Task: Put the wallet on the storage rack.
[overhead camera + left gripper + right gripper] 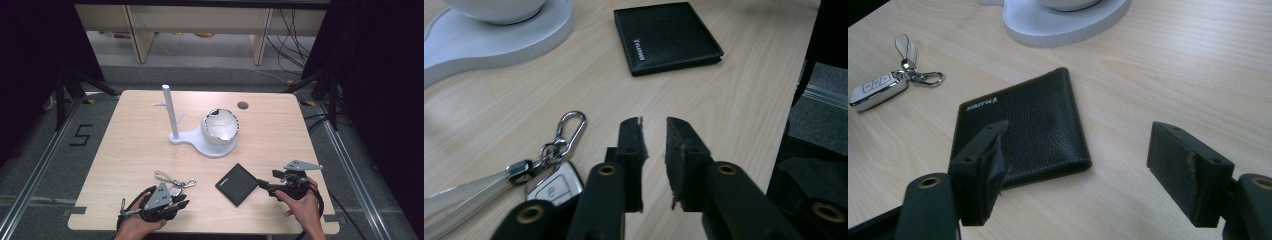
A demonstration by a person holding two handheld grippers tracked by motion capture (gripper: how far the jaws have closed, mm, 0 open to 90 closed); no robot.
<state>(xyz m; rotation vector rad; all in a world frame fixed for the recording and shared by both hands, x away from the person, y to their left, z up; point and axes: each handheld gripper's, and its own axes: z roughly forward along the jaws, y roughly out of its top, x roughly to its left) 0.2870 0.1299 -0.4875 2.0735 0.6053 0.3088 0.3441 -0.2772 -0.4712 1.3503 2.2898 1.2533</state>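
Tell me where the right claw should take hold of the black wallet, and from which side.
Probably the near corner of the wallet, by its stitched edge. It lies flat on the table, so a level approach gives no purchase; come down from above with the right claw, whose jaws stand wide open, and straddle that corner's edges.

The bench (130, 150) is pale beige wood with a fine straight grain running across it. The flat square leather wallet (1023, 127) is black with a pebbled texture, a small line of white lettering near one edge and light stitching along its fold. The oblong car key fob (875, 90) is silver and white, clipped to a shiny silver metal carabiner (569, 131) and a pale cream strap (461, 197). The smooth plastic stand with its upright post (169, 112) is plain white, and the round bowl (220, 127) on it is white too. Both grippers have matt black jaws with brass-coloured rivets; a grey three-cornered plate (159, 196) tops the left gripper (654, 145).
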